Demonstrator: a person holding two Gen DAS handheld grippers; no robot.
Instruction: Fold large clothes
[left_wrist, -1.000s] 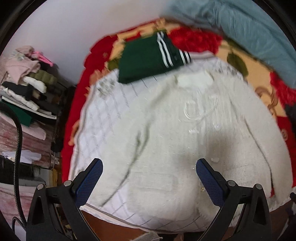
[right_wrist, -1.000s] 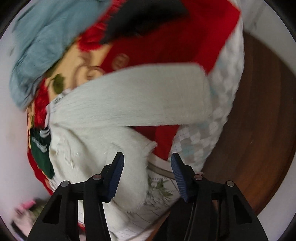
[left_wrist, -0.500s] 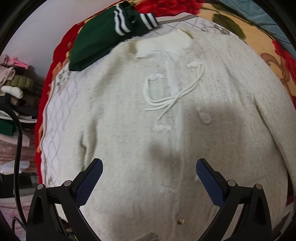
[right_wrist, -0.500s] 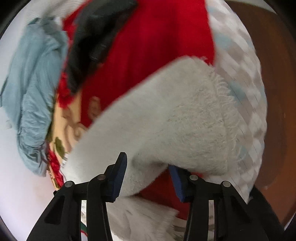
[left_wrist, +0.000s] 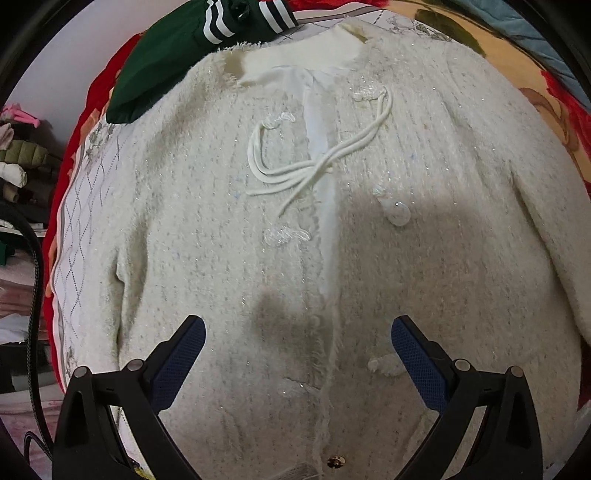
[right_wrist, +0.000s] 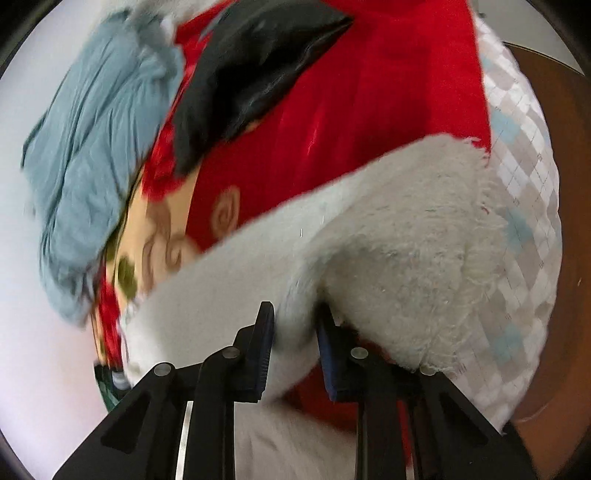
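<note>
So the fuzzy cream-white knit cardigan is lying front-up and spread flat right under the left claw, collar at the far end, hem off the picture's bottom edge behind the fingers, so its long axis runs straight away from the claw. The button placket goes up the middle between the two blue pads, with a loose white drawstring tangled on the chest further ahead. The left claw is wide open, hanging over the cloth with nothing pinched. One sleeve lies along the body to the left of the left finger, and the other runs off past the right finger. Beyond the collar there's a folded dark green garment with white stripes sitting just at the neckline. Underneath is a white quilted bed cover on a red flower-patterned blanket. Over on the other side, the right claw is closing on the cardigan's sleeve, with a fold of it pinched between the pads and the frayed cuff flopping off to the right. Ahead of that claw lie a crumpled grey-blue cloth and a black cushion-like thing.
</note>
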